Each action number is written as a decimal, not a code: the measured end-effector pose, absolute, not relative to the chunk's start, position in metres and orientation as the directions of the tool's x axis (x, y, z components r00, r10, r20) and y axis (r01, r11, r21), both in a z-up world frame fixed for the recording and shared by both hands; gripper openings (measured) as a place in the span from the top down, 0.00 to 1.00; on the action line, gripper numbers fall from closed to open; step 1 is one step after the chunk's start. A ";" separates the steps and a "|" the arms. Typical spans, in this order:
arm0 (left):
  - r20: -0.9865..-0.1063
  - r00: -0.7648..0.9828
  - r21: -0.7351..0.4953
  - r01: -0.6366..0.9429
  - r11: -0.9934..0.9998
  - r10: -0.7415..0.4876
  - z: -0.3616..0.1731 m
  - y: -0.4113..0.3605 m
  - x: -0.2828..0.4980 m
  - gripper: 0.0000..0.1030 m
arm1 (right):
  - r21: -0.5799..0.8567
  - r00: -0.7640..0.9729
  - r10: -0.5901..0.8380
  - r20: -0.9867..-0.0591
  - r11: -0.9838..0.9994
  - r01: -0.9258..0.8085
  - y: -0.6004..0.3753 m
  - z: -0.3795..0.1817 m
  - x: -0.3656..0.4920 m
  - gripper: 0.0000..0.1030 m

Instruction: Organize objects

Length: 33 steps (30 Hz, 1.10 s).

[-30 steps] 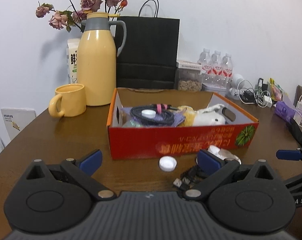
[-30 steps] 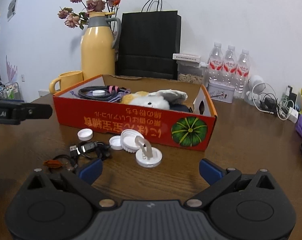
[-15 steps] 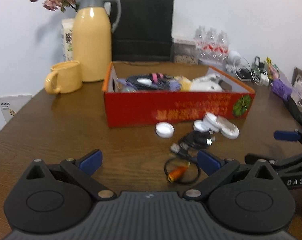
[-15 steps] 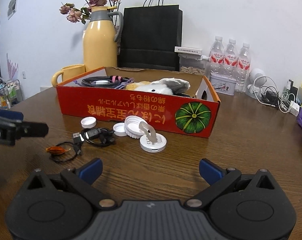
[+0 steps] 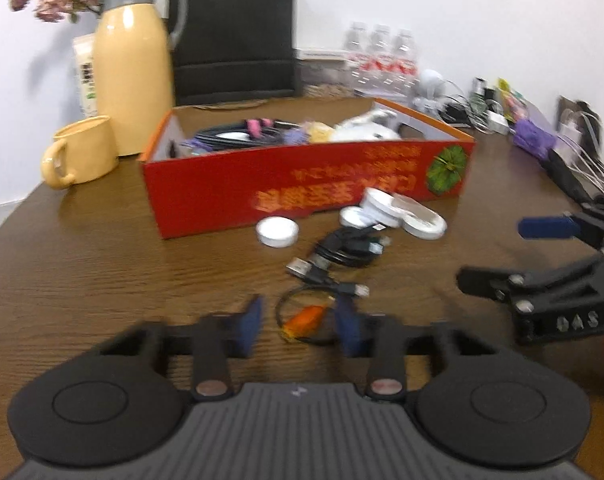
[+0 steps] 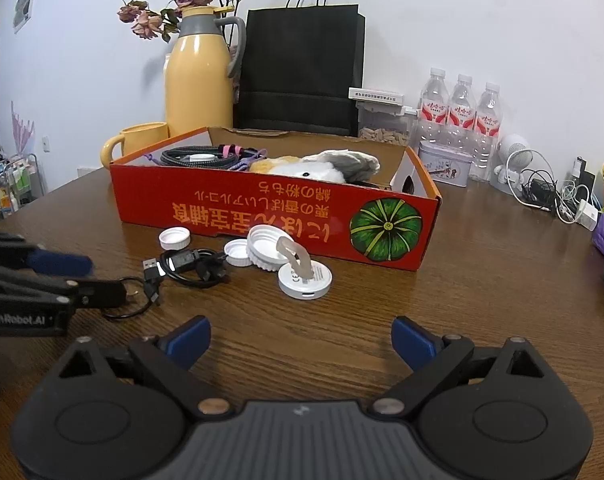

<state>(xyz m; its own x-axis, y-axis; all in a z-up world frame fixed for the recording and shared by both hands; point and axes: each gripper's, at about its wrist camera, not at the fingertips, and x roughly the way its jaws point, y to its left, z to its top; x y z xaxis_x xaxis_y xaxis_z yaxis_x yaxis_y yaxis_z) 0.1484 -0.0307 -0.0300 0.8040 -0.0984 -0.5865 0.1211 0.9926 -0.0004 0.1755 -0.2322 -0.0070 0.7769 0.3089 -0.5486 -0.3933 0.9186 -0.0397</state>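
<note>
In the left wrist view, the left gripper [image 5: 298,330] has its fingers narrowed around, not yet clamped on, the orange tag [image 5: 304,317] on its black loop; centre it before squeezing. In the right wrist view, the right gripper [image 6: 301,338] hovers spread and empty, near the red box [image 6: 278,216].

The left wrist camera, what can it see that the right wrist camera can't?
Only the left wrist view shows the small orange piece on a thin black loop, between the left gripper fingers. Only the right wrist view clearly shows the tin beside the water bottles. Both show the red box, white caps, black USB cable and yellow mug.
</note>
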 end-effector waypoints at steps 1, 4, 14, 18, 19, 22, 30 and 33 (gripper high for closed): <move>-0.585 0.804 0.005 0.137 0.991 -0.109 -0.031 -0.033 0.147 0.86 | -0.038 0.776 0.308 -0.550 0.919 -0.393 -0.232 -0.007 0.176 0.06; -0.554 0.824 0.012 0.154 0.988 -0.122 -0.028 -0.034 0.140 0.86 | -0.035 0.773 0.307 -0.555 0.920 -0.390 -0.233 -0.008 0.177 0.06; -0.497 0.864 -0.035 0.068 0.997 -0.076 -0.012 -0.006 0.122 0.86 | -0.035 0.760 0.349 -0.548 0.899 -0.438 -0.225 -0.008 0.174 0.11; -0.487 0.872 -0.040 0.021 0.999 -0.038 -0.007 0.010 0.114 0.86 | -0.001 0.714 0.423 -0.557 0.860 -0.510 -0.206 -0.008 0.173 0.27; -0.484 0.875 -0.040 0.014 0.999 -0.032 -0.006 0.014 0.112 0.86 | 0.001 0.700 0.440 -0.563 0.847 -0.532 -0.199 -0.009 0.173 0.34; -0.475 0.880 -0.044 -0.001 0.999 -0.020 -0.004 0.023 0.105 0.86 | 0.007 0.671 0.474 -0.570 0.820 -0.573 -0.180 -0.008 0.175 0.48; -0.466 0.885 -0.066 -0.014 0.998 -0.018 -0.002 0.035 0.099 0.86 | 0.054 0.606 0.520 -0.602 0.784 -0.619 -0.147 -0.009 0.189 0.67; -0.463 0.886 -0.076 -0.014 0.997 -0.023 -0.003 0.037 0.098 0.86 | 0.036 0.613 0.500 -0.612 0.791 -0.611 -0.139 -0.011 0.194 0.70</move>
